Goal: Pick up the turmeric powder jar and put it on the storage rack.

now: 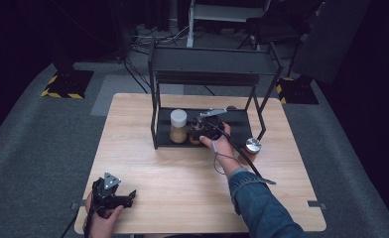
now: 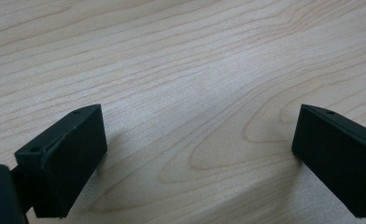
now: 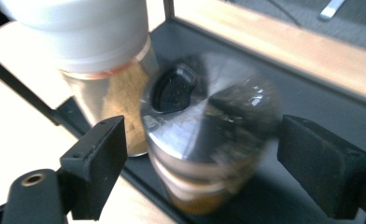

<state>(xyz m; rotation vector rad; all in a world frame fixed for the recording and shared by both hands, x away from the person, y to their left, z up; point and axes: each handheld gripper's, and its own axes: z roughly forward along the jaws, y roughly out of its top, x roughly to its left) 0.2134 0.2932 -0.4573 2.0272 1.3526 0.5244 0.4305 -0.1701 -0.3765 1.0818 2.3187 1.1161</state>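
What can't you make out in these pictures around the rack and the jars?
- Metal-lidded jar: blurred in the right gripper view; its contents are unclear.
- The same jar in the high view: covered by the right claw.
- White-lidded jar: top cut off by the right gripper view's edge.
- Small round metal thing beside the rack: too small to identify.

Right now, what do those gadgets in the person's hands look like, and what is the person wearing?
Each hand carries a black gripper with two blocky black jaws. The left gripper has a grey three-cornered plate on top; the right gripper carries one too, and a thin black cable trails from it. The right arm wears a blue denim sleeve.
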